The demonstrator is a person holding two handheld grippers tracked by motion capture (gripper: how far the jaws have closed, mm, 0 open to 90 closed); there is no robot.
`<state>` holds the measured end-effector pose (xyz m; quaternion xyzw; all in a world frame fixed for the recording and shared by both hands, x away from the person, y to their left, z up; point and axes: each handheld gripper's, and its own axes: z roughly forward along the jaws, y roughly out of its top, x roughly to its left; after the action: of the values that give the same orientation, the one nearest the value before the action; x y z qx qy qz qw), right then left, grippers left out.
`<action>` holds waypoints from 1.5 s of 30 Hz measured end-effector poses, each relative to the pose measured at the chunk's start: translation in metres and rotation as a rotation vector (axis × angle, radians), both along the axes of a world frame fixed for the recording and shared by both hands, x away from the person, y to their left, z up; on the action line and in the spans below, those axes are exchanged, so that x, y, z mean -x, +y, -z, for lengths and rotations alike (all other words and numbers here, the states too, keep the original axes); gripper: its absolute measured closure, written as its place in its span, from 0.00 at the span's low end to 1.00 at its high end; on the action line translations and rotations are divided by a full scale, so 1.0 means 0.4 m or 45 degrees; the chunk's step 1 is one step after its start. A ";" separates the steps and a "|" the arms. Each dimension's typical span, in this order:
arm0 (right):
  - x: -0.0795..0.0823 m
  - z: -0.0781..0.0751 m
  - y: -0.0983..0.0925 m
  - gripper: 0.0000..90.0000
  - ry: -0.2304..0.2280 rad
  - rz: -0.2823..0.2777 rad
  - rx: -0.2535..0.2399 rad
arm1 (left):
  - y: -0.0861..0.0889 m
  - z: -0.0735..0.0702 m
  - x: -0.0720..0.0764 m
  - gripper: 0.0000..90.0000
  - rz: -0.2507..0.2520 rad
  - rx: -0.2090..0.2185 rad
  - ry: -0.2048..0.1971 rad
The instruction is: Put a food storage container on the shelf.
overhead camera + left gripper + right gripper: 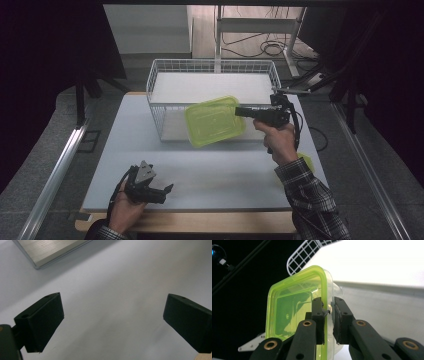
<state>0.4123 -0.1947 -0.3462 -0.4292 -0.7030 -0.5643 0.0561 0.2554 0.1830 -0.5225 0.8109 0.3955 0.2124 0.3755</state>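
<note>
A clear food container with a lime-green lid (214,121) hangs in the air in front of the white wire basket (161,70), tilted toward me. My right gripper (241,111) is shut on its right rim, and the right gripper view shows the container (294,307) on edge with the jaws of my right gripper (328,315) pinching its rim. My left gripper (167,189) rests low near the table's front left edge, held in a hand. In the left gripper view, my left gripper (112,321) stands open over bare table with nothing between its jaws.
The wire basket stands at the back middle of the white table (210,175). Another lime-green piece (306,161) lies by the right forearm near the table's right edge. A metal rail (55,170) runs along the left, and cables (270,47) lie on the floor behind.
</note>
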 end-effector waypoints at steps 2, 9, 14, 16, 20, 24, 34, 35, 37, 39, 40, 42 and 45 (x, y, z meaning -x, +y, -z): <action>-0.007 -0.010 0.001 0.89 -0.015 0.013 0.001 | 0.000 0.000 0.000 0.03 0.002 -0.003 0.001; -0.039 -0.043 0.002 0.89 -0.048 0.068 0.004 | -0.003 0.003 -0.001 0.03 0.007 -0.009 0.006; -0.058 -0.061 0.007 0.89 -0.062 0.104 0.003 | -0.003 0.003 -0.001 0.03 0.006 -0.012 0.007; -0.074 -0.071 0.011 0.89 -0.067 0.131 0.005 | -0.004 0.003 -0.001 0.03 0.005 -0.013 0.007; -0.096 -0.078 0.017 0.89 -0.062 0.157 -0.006 | -0.003 0.004 -0.002 0.03 0.002 -0.007 0.008; -0.115 -0.085 0.024 0.89 -0.072 0.185 0.004 | -0.003 0.003 -0.001 0.03 0.002 -0.007 0.008; -0.162 -0.090 0.033 0.89 -0.065 0.263 0.014 | -0.002 0.003 -0.002 0.03 0.005 -0.005 0.009; -0.165 -0.090 0.034 0.89 -0.063 0.270 0.017 | -0.002 0.004 -0.002 0.03 0.005 -0.004 0.009; -0.173 -0.089 0.036 0.89 -0.058 0.286 0.021 | -0.002 0.004 -0.002 0.03 0.006 -0.004 0.009; -0.181 -0.086 0.039 0.89 -0.061 0.301 0.032 | -0.002 0.004 -0.001 0.03 0.007 -0.004 0.009; -0.183 -0.085 0.040 0.89 -0.061 0.307 0.041 | -0.002 0.004 -0.001 0.03 0.008 -0.005 0.009; -0.188 -0.081 0.041 0.89 -0.061 0.312 0.039 | -0.003 0.004 -0.002 0.03 0.009 -0.006 0.009; -0.192 -0.077 0.042 0.88 -0.059 0.315 0.045 | -0.003 0.004 -0.002 0.03 0.010 -0.006 0.010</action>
<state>0.4893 -0.1778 -0.3153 -0.5004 -0.6557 -0.5641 -0.0378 0.2561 0.1818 -0.5241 0.8141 0.3932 0.2088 0.3729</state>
